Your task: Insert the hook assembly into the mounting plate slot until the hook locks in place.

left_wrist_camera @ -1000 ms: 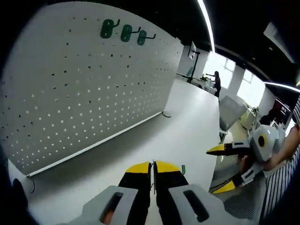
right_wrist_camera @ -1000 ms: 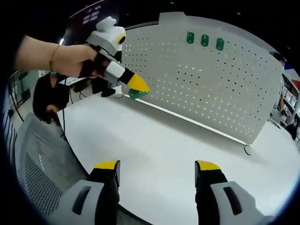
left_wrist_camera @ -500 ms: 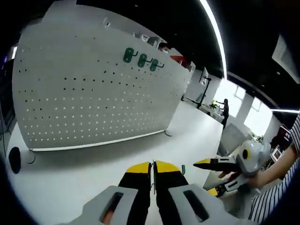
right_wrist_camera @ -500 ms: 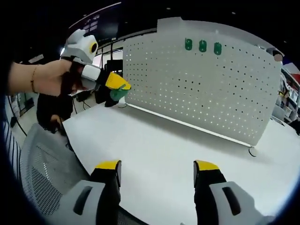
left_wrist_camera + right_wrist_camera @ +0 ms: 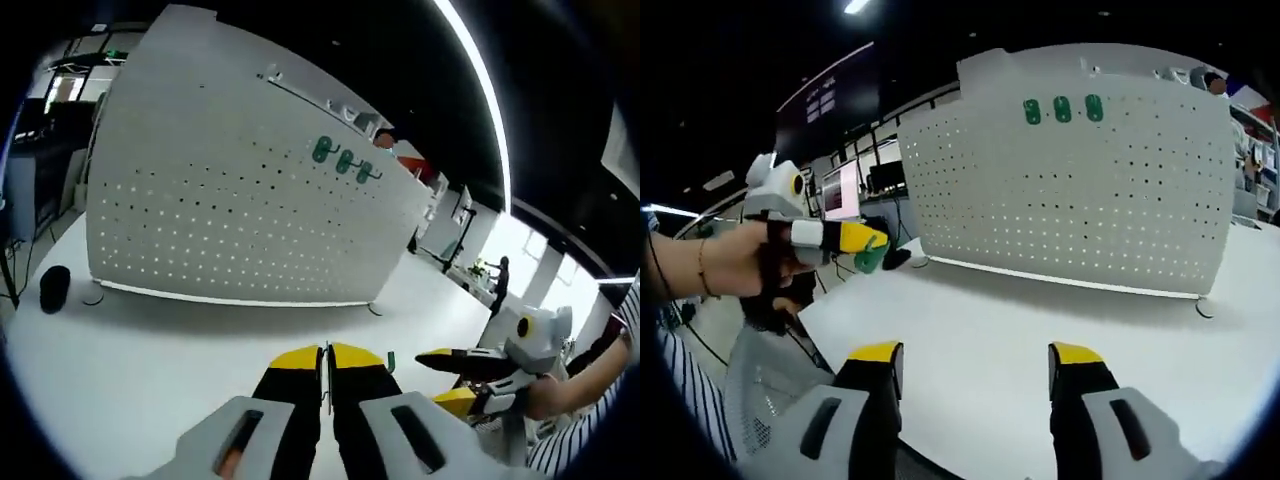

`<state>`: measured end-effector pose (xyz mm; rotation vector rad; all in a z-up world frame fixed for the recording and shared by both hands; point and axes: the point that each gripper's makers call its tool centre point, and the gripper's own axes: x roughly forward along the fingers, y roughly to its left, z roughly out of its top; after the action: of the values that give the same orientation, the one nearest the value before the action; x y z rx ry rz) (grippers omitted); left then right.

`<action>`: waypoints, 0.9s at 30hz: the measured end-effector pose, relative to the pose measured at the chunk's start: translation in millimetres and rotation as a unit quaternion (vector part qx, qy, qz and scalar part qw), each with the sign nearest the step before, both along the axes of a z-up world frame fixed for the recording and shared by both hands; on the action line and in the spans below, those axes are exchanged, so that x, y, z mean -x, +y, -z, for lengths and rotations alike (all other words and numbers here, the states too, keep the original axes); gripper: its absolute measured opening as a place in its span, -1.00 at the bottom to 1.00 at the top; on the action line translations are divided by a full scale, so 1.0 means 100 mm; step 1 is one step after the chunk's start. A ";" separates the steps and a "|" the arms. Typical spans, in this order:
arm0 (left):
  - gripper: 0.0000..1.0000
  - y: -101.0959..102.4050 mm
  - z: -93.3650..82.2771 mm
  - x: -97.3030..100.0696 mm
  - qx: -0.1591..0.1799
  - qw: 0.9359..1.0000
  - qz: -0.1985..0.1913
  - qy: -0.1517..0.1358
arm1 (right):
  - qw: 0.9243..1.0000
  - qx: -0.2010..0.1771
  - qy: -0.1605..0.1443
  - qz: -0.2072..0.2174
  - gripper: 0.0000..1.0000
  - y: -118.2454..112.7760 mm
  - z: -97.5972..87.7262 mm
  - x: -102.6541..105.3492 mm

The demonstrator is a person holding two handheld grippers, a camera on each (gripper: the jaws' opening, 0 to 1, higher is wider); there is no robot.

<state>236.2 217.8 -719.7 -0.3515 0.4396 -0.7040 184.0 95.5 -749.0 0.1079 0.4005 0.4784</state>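
A white pegboard mounting plate stands upright on the white table. Three green hooks hang in a row near its top. My left gripper is shut, with a green hook peeking out beside its right yellow tip. In the right gripper view the left gripper is at the left, held in a hand, with the green hook at its tip, well short of the pegboard. My right gripper is open over the table with nothing between its fingers, and appears in the left gripper view at the lower right.
A dark round object lies on the table by the pegboard's left foot. A grey mesh chair stands at the table's near edge. Monitors and desks fill the room behind; a person stands far off by bright windows.
Both views have swung, so the pegboard now faces the cameras more squarely. In the right gripper view the left gripper with the green hook has dropped lower and further left.
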 end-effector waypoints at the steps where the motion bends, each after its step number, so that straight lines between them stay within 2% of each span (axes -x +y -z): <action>1: -0.98 0.00 0.00 0.01 0.000 1.000 -0.001 0.000 | 1.000 -0.005 -0.001 -0.003 0.06 0.04 -0.05 -0.02; 7: -0.98 -0.02 -0.01 0.02 0.011 1.000 -0.013 -0.005 | 0.999 -0.031 -0.002 -0.021 -0.02 0.26 -0.21 -0.07; 15: -0.98 -0.09 -0.01 0.07 0.023 1.000 -0.015 -0.015 | 0.995 -0.087 0.014 -0.042 -0.24 0.56 -0.39 -0.15; 27: -0.98 -0.17 -0.11 0.09 0.053 0.998 -0.014 -0.044 | 0.991 -0.112 0.034 -0.064 -0.54 0.78 -0.46 -0.20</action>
<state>227.2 201.0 -709.0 -0.4250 0.3144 -0.7153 204.3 173.5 -703.2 0.3184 0.4207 0.6463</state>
